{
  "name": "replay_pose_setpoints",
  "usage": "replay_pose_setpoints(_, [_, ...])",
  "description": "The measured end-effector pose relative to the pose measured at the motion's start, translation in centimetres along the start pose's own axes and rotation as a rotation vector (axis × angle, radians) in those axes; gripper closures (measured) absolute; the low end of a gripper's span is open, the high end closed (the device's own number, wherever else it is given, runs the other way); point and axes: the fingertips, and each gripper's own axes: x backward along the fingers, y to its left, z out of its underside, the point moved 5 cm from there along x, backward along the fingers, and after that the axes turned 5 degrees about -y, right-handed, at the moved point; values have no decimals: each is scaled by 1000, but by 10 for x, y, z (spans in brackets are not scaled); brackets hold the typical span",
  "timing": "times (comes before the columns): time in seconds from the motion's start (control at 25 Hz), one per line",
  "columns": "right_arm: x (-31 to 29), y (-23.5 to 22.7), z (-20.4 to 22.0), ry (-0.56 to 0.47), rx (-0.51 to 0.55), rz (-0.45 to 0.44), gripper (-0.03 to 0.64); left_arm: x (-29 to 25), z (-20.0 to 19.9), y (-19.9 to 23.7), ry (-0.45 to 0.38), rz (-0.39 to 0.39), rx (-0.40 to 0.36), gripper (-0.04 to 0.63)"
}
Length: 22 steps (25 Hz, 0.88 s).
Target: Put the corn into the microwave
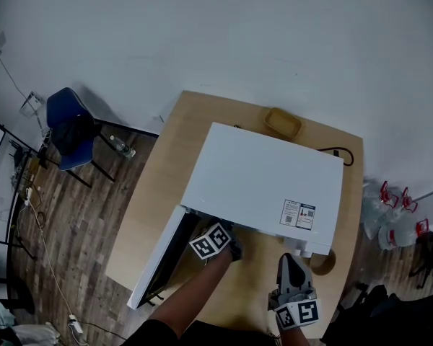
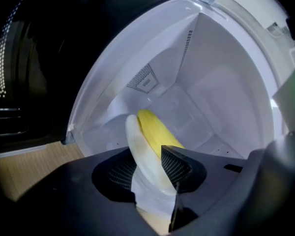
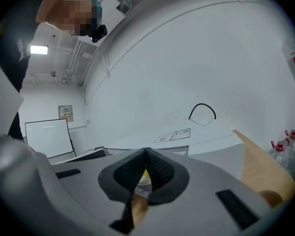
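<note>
A yellow corn cob (image 2: 155, 129) with a pale husk (image 2: 136, 149) lies tilted inside the white cavity of the microwave (image 1: 263, 186). It sits between the jaws of my left gripper (image 2: 147, 159), which stand apart, so that gripper is open. In the head view, the left gripper (image 1: 227, 245) reaches into the microwave's front opening, beside the door (image 1: 162, 258) that hangs open to the left. My right gripper (image 1: 294, 267) hovers in front of the microwave's right corner, jaws together and nothing held. In the right gripper view, the right gripper (image 3: 146, 152) looks over the microwave's top.
The microwave stands on a wooden table (image 1: 155, 186). Behind it are a small brown basket (image 1: 282, 122) and a black cable (image 1: 339, 153). A round wooden disc (image 1: 325, 262) lies by the right front corner. A blue chair (image 1: 68, 125) stands left and spray bottles (image 1: 397, 207) right.
</note>
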Motion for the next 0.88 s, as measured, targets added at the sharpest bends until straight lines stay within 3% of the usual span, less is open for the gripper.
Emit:
replay_pose_setpoints(0.2, [0,4,-1,-3,-4,-11,558,-1,-1,-3,-5,11,-187,387])
replay_pose_setpoints(0.68, [3,7,6,17,-11,-26,558,-4,13,-9,31,21,-540,339])
replay_pose_setpoints(0.88, [5,3,6,24,0,-24,558,-6,18,-9,62,5,-650,333])
